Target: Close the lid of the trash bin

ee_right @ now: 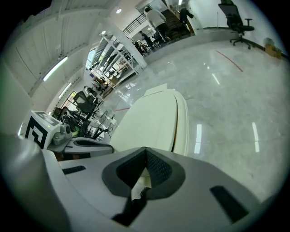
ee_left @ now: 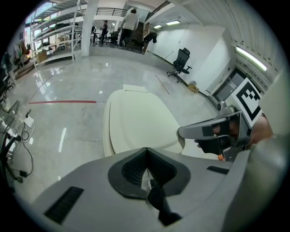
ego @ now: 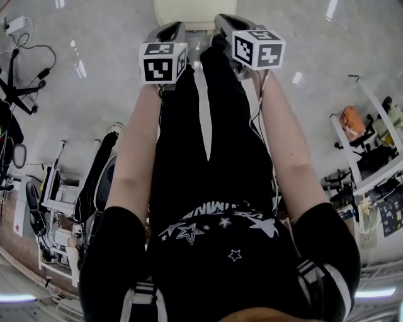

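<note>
The trash bin's cream lid (ego: 186, 12) lies at the top edge of the head view, just past both grippers. In the left gripper view the lid (ee_left: 136, 120) looks flat and lowered, with a pale rim around it. The right gripper view shows the same lid (ee_right: 156, 120) slanting away. My left gripper (ee_left: 146, 148) hovers over the lid's near edge, its jaws meeting at the tips with nothing between them. My right gripper (ee_right: 146, 148) is beside it, also shut and empty. Each gripper sees the other: the right gripper (ee_left: 213, 132) and the left gripper (ee_right: 86, 145).
Glossy grey floor surrounds the bin. Cables and a power strip (ego: 25, 38) lie at the left, shelving and clutter (ego: 371, 151) at the right. An office chair (ee_left: 181, 61) and people (ee_left: 130, 20) stand far off, and a red floor line (ee_left: 63, 101) runs left.
</note>
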